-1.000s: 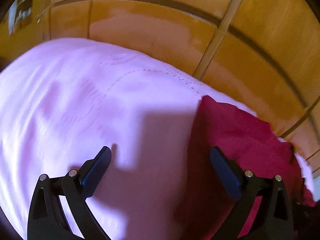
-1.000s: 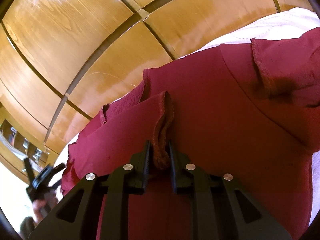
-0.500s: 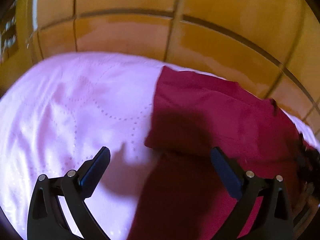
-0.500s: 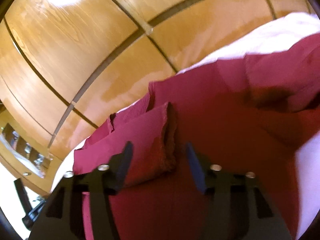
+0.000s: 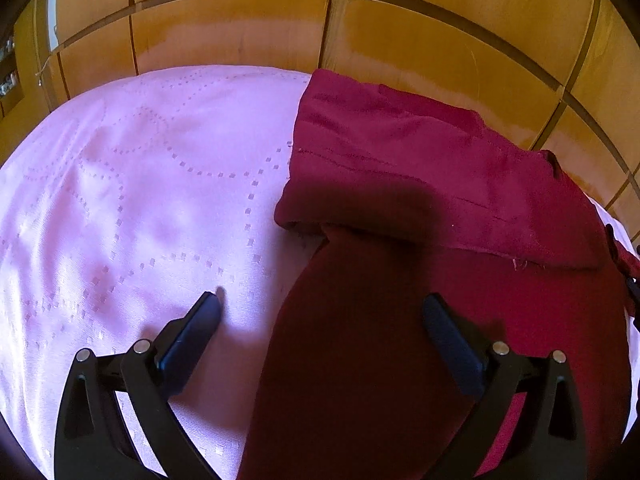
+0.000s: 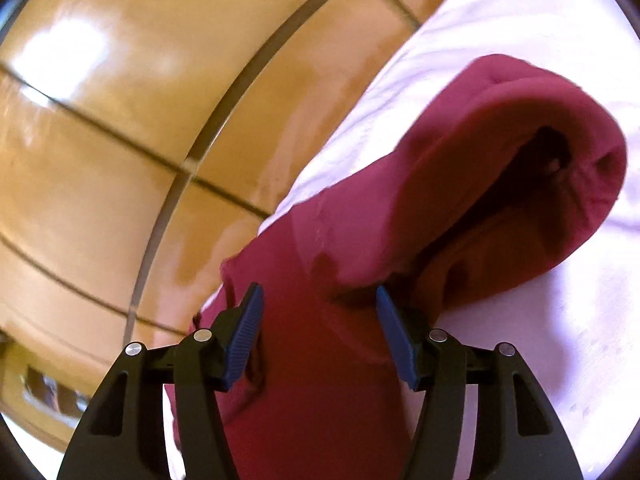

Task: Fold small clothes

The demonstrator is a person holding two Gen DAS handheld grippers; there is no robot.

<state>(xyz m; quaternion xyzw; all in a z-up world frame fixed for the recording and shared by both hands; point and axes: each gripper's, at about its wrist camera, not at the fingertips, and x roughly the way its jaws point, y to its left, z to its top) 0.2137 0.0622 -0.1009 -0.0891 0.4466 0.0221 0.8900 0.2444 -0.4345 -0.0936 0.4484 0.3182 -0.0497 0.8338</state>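
A dark red garment (image 5: 440, 184) lies on a pink quilted bedspread (image 5: 140, 200), its top part folded down over the lower part. My left gripper (image 5: 320, 300) hovers open and wide above the garment's left edge, one finger over the bedspread and the other over red cloth. In the right wrist view the garment (image 6: 480, 152) bulges in a loose rolled fold with a dark hollow. My right gripper (image 6: 318, 292) stands open just above the red cloth, and its blue pads (image 6: 244, 336) do not press on it.
Glossy wooden panels (image 5: 240, 32) rise close behind the bed; in the right wrist view these wooden panels (image 6: 120, 120) fill the left side. The bare pink bedspread (image 6: 580, 300) spreads to the right of the garment there, and to its left in the left wrist view.
My right gripper let go of the red hem it pinched, opened, and swung away across the garment. The left gripper drifted over the garment's left edge and stayed open.
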